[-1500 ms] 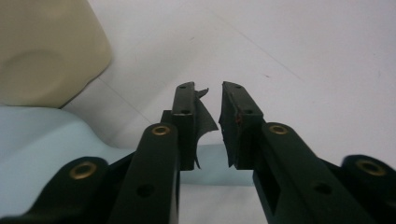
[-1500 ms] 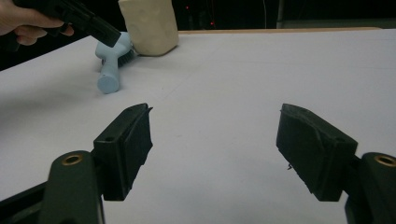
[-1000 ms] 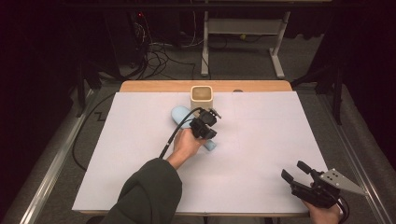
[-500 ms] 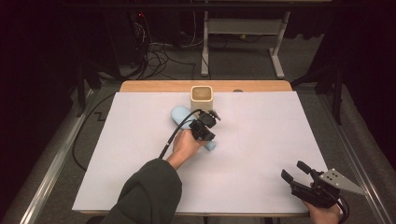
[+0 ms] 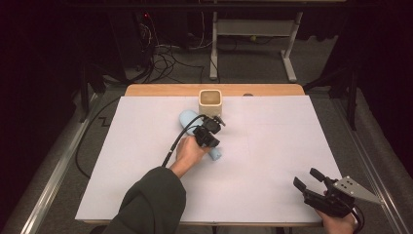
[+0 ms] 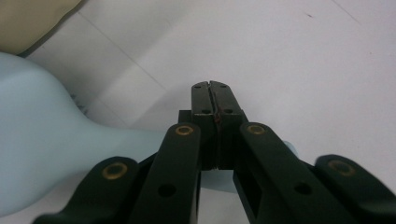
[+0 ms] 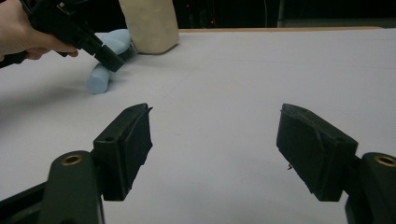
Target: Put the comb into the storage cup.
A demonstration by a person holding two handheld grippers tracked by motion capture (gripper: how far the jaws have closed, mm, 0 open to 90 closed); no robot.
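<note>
The left tool (image 5: 210,132) has its jaws pressed together with nothing between them, poised over the handle of a pale blue brush (image 5: 191,122) that lies on the bench (image 5: 272,146). A cream cup (image 5: 210,102) stands just beyond it. The right tool (image 5: 311,183) rests well apart, jaws wide and empty.

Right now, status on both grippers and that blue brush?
Left gripper shut, empty, over the blue brush. Right gripper open, empty, near table edge. Brush lying flat beside the beige cup. Nothing in the way.
</note>
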